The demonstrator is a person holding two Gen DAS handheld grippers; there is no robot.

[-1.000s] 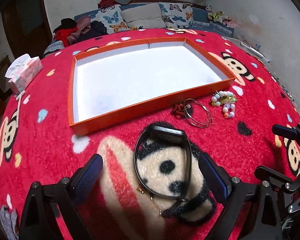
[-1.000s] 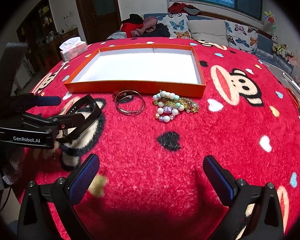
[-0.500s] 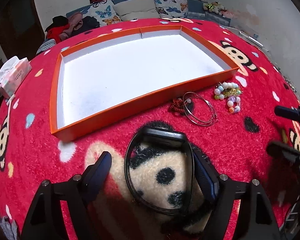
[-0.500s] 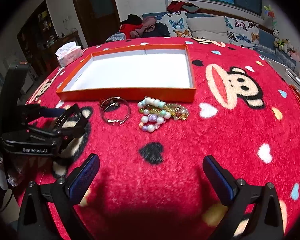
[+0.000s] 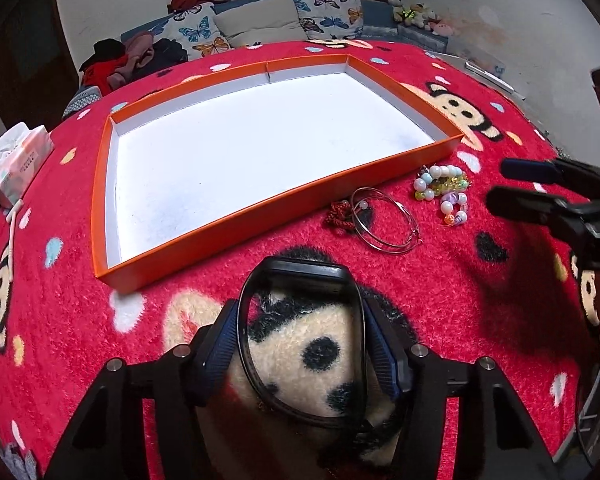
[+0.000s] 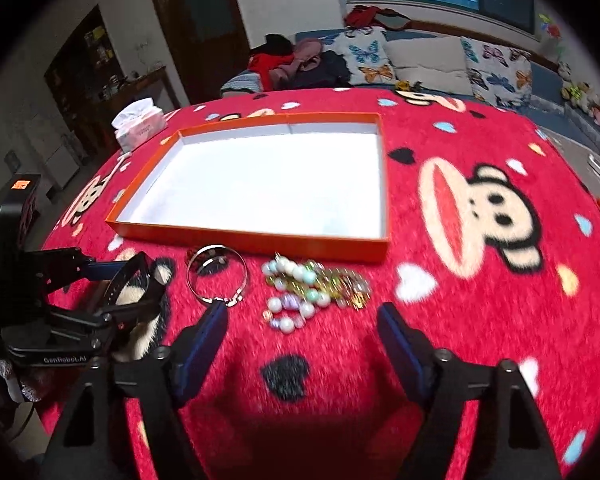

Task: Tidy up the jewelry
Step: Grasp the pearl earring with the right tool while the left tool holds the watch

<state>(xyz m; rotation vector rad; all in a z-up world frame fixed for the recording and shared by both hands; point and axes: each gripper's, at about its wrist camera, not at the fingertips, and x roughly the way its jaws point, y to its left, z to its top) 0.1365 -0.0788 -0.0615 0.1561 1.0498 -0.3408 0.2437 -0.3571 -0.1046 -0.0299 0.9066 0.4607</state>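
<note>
My left gripper (image 5: 300,344) is shut on a black wristband (image 5: 304,276), its pads pressing both sides of the loop just above the red cloth. It also shows in the right wrist view (image 6: 136,284). An empty orange tray with a white floor (image 5: 260,208) lies beyond. Silver bangles (image 5: 384,220) with a red knot (image 5: 340,216) and pearl bead bracelets (image 5: 440,190) lie beside the tray's near wall. My right gripper (image 6: 302,332) is open, low over the cloth, with the bead bracelets (image 6: 300,288) just ahead between its fingers.
A tissue pack (image 5: 16,164) sits at the table's left edge. A thin gold chain (image 5: 260,404) lies under the wristband. A sofa with cushions and clothes (image 5: 260,20) stands behind the table. The red monkey-print cloth (image 6: 480,280) covers the table.
My left gripper has closed from wide open onto the black wristband. My right gripper has narrowed and moved forward toward the bead bracelets.
</note>
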